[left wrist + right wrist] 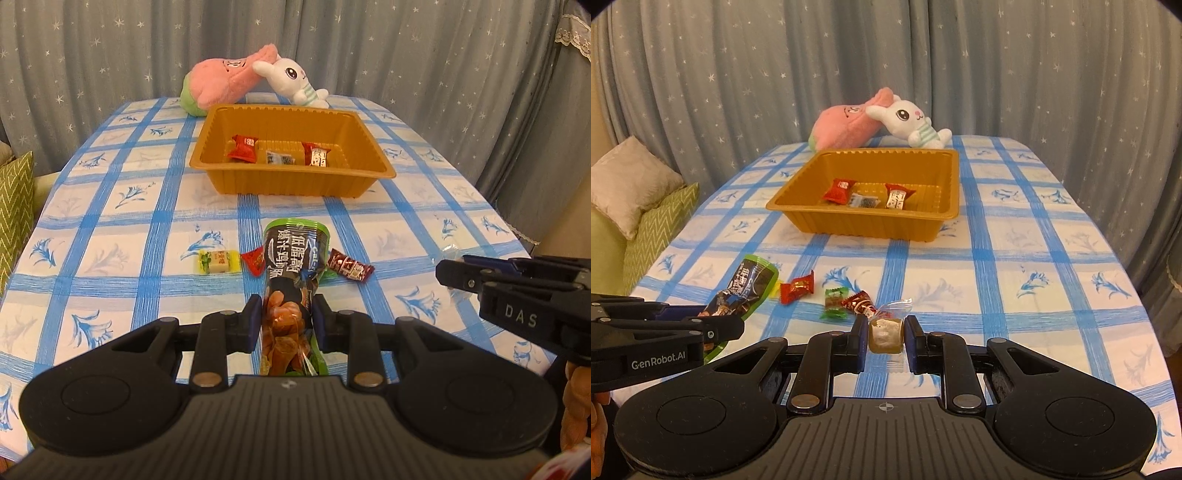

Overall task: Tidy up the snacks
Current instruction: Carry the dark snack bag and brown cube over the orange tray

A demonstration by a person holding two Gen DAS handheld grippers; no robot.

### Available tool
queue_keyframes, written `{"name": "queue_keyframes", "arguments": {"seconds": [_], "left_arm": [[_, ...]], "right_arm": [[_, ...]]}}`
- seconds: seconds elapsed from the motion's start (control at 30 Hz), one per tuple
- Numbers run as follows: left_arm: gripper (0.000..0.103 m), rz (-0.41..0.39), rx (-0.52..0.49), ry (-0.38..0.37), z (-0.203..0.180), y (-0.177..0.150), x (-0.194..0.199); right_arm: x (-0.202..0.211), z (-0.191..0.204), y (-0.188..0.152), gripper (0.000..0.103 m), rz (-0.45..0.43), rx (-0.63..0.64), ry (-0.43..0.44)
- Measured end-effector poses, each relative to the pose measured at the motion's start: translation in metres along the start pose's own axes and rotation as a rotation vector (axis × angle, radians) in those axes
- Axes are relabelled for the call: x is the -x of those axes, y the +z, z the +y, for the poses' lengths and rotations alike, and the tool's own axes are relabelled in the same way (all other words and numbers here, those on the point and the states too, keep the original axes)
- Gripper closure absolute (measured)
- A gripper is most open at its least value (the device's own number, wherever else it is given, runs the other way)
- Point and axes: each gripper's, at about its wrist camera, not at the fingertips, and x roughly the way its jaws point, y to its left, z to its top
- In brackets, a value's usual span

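honestly both grippers are loaded for the orange tray [291,177]: left gripper [287,325] clamps the chicken snack pouch [293,266], right gripper [885,338] pinches a clear-wrapped candy [885,332], each lifted clear so it can drop in.

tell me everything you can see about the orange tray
The orange tray is a rectangular, glossy plastic-looking tub with ribbed walls and a flat flared rim. It sits upright on the checked tablecloth, in front of two plush toys. Inside lie three wrapped snacks in a row. Neither tongs touch it.

Wrapped snacks [798,290] before gold tray [827,223]
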Motion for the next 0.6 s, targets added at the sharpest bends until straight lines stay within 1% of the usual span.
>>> {"name": "queue_keyframes", "arguments": {"seconds": [0.4, 0.6], "left_arm": [[0.077, -0.021, 0.005, 0.001, 0.002, 0.013, 0.004], [0.077, -0.035, 0.014, -0.003, 0.009, 0.03, -0.002]], "right_arm": [[0.005, -0.002, 0.009, 0.082, -0.018, 0.003, -0.001], [-0.002, -0.006, 0.026, 0.082, -0.032, 0.007, -0.001]]}}
